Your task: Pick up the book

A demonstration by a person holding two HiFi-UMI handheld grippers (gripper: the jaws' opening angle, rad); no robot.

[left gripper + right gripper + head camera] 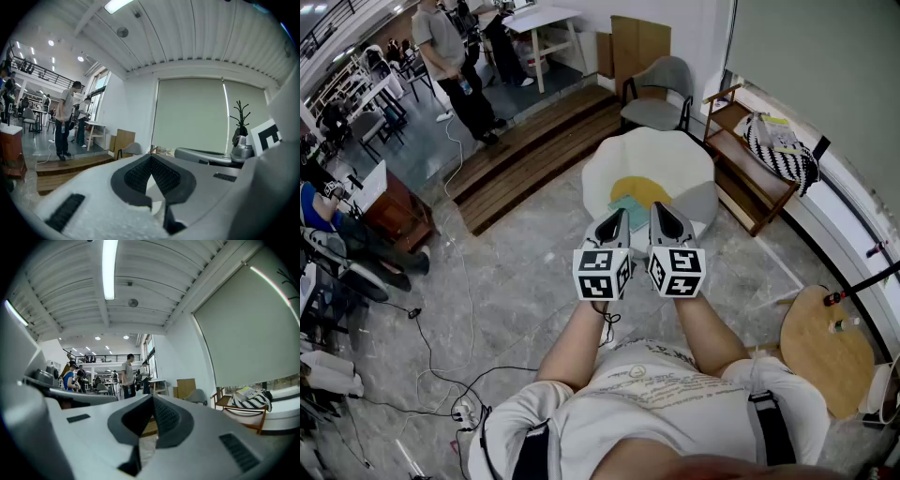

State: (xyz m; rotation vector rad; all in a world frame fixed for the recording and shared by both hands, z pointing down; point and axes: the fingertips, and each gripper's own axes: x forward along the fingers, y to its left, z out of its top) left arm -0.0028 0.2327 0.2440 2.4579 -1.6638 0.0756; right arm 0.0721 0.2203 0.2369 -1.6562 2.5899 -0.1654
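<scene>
**Two hand-held grippers, closed and empty; book on the table ahead**

Left hand-held gripper point(151, 158): jaws tip to tip, nothing between them; right hand-held gripper point(153, 398): likewise closed and empty; the pair held side by side, each bearing a marker cube point(602, 274) printed with black-and-white squares. Book point(630, 208): teal, flat on the round white table point(694, 169) at the edge of its yellow patch, partly hidden behind the grippers, untouched; shown by the head view alone. Left gripper view alone: branching stand point(240, 117) against the blind; right gripper view: striped bag point(251, 399) on a wooden shelf point(234, 405).

Book point(629, 210) lies on the table point(675, 155) — chair point(661, 98) behind it
</scene>
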